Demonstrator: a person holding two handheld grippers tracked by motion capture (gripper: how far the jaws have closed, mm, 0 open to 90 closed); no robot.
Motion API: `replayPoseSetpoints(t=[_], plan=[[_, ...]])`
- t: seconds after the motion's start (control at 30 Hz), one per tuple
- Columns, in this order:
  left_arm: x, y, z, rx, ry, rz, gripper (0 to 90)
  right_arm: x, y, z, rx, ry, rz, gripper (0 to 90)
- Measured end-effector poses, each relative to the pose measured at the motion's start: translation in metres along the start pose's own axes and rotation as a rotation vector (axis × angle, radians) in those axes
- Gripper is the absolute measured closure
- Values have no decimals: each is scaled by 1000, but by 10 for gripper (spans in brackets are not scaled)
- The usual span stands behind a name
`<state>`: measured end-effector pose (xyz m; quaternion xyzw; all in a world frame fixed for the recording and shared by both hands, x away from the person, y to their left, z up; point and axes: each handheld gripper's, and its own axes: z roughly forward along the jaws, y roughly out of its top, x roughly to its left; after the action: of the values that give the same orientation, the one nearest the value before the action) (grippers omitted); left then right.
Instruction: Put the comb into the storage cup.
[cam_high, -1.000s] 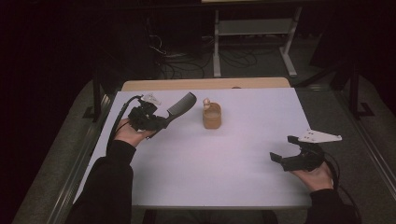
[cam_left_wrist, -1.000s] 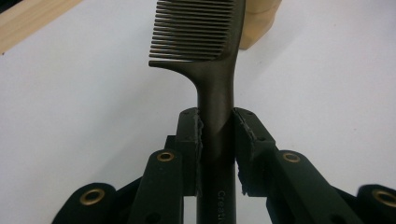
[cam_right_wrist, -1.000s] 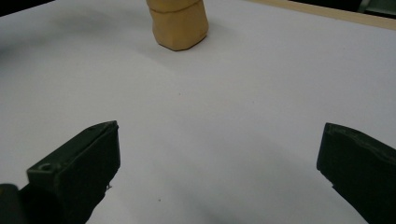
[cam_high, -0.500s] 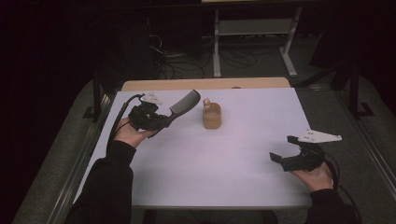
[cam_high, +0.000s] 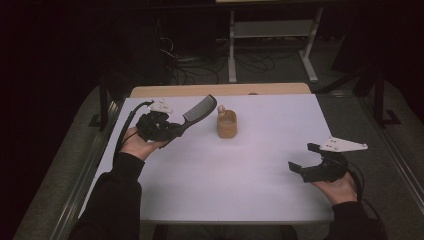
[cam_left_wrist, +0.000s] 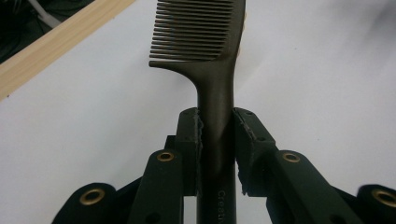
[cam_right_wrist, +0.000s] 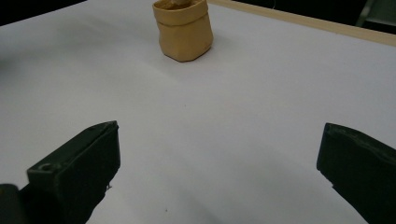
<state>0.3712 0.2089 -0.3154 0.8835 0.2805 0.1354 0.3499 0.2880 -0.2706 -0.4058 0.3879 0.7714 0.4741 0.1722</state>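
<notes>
A dark comb (cam_high: 199, 111) is held up above the white table (cam_high: 260, 165) at its left side. My left gripper (cam_high: 172, 131) is shut on the comb's handle (cam_left_wrist: 215, 140), and the teeth point away from me. A small tan pouch (cam_high: 226, 124) stands upright near the table's middle, just right of the comb's head; something pale sticks out of its top. In the right gripper view the tan pouch (cam_right_wrist: 183, 29) stands ahead. My right gripper (cam_high: 306, 157) rests low at the table's right side, open, with nothing between its jaws.
A wooden strip (cam_high: 220, 90) runs along the table's far edge. Beyond it the dark floor holds cables (cam_high: 200, 67) and a metal stand (cam_high: 272, 35). Dark rails (cam_high: 102, 145) flank the table's left side.
My left gripper has carried the comb a little up and toward the pouch. The right gripper has stayed where it was.
</notes>
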Motion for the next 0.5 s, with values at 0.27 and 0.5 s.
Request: replayPoseSetpoints(t=[0.27,0.5], plan=[[-9,5,-7,-32,-3,24,730,4,11,0,-1,13,-12,0],[-17,9,-6,-53,-15,37,730,7,21,-1,-6,27,-25,0]])
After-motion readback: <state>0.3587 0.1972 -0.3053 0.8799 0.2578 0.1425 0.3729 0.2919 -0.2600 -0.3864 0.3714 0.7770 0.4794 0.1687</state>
